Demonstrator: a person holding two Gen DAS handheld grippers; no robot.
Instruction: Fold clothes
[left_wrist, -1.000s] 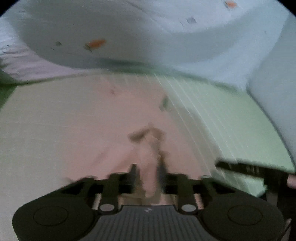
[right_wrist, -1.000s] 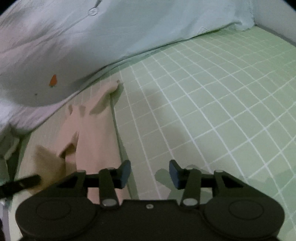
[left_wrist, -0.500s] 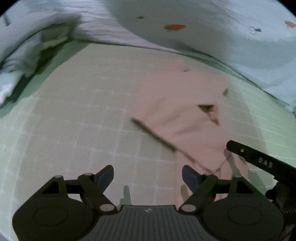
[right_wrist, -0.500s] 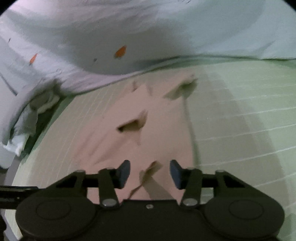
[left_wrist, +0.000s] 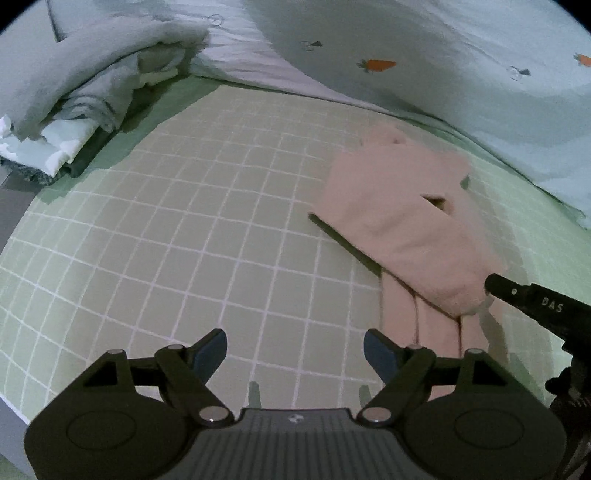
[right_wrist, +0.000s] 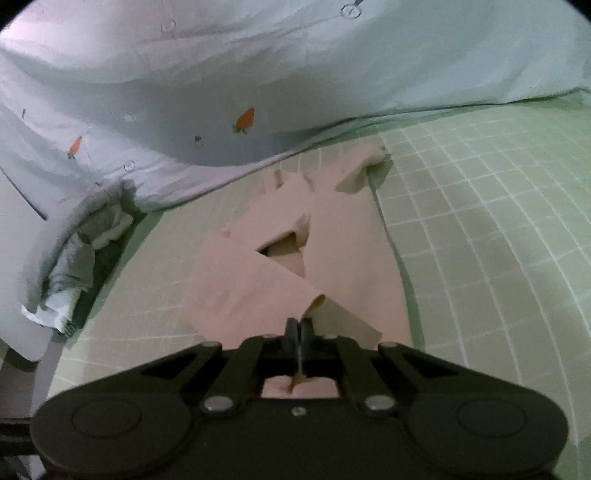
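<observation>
Only one text could be read. In the left wrist view, the white letters "DAS" stood on the black arm of the right gripper (left_wrist: 541, 303), which came in from the right edge. On the quilt (left_wrist: 461, 85) there were small orange carrot pictures and little ring marks, but no words. The sheet (left_wrist: 177, 236) had only a white grid. The right wrist view showed no readable text.

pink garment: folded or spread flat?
Partly folded. The pink garment has one layer doubled over another, with the right gripper shut on its near edge.
</observation>
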